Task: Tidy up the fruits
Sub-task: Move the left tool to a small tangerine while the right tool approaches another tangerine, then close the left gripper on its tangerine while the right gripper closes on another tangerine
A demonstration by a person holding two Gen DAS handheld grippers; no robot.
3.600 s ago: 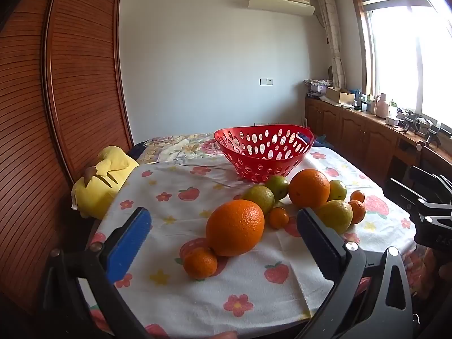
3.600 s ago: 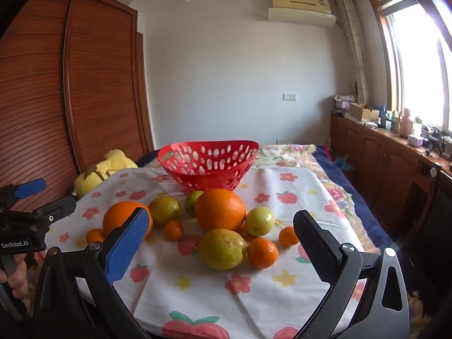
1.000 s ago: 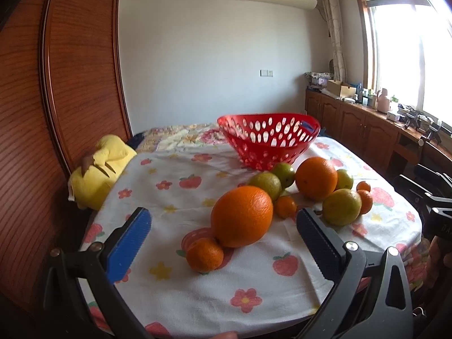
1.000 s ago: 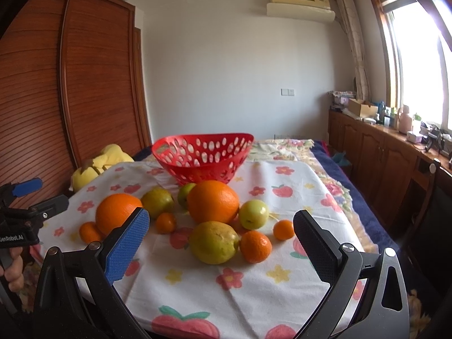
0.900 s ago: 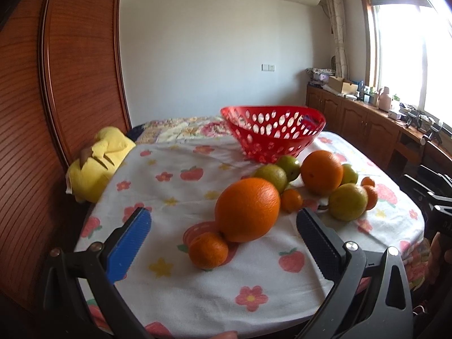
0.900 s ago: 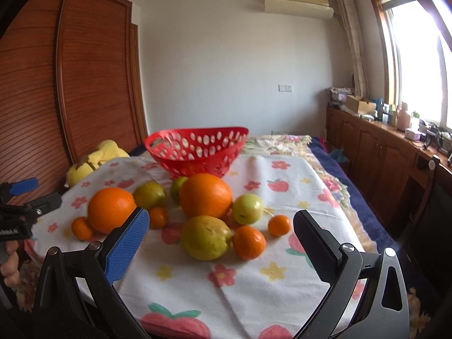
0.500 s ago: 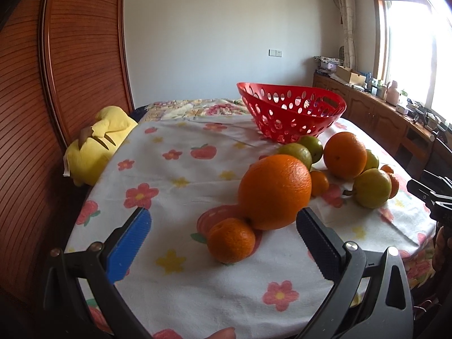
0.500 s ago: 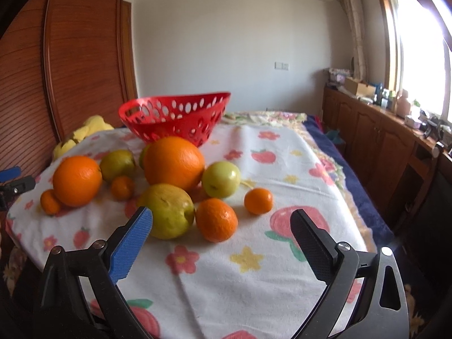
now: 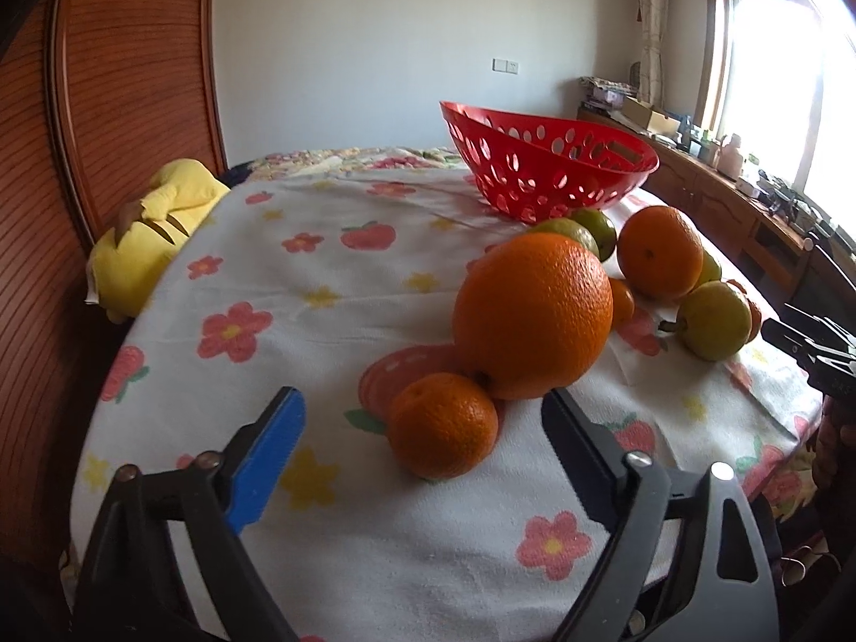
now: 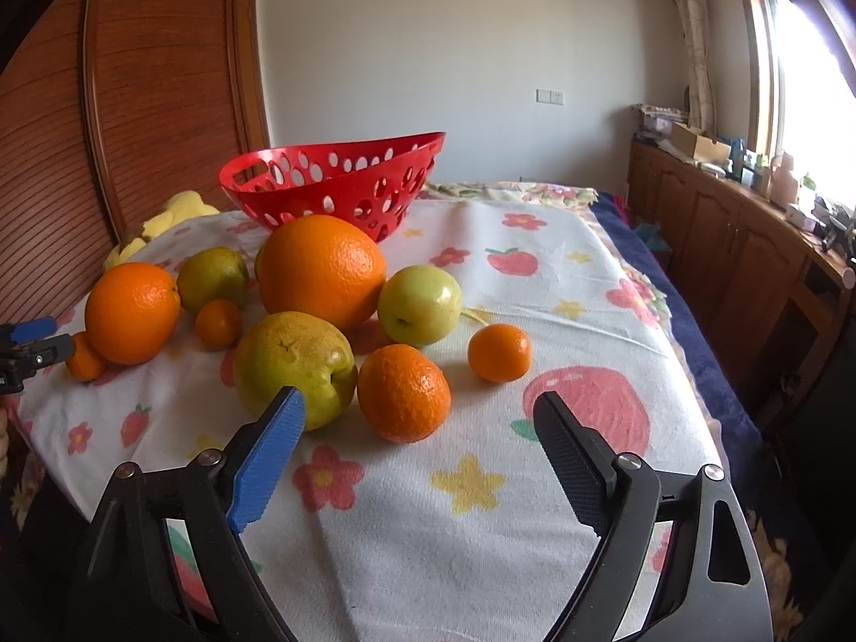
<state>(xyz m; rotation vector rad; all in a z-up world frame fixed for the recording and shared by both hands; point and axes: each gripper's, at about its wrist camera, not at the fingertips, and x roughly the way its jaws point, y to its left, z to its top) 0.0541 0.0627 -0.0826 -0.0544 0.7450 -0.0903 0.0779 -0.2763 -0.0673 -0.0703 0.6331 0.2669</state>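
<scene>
Red and perforated, the basket stands empty at the far side of the desk; every fruit lies on the flowered cloth in front of it, so the sorting has not begun. The left gripper is closing with spread fingers, a small orange just ahead between them, untouched. The right gripper is likewise closing around a mandarin that lies just beyond its fingertips, beside the pear.

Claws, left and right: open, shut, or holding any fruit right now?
Left claw: open, jaws closing, a small orange between them, untouched.
Right claw: open, jaws closing, a mandarin between them, nothing held.
</scene>
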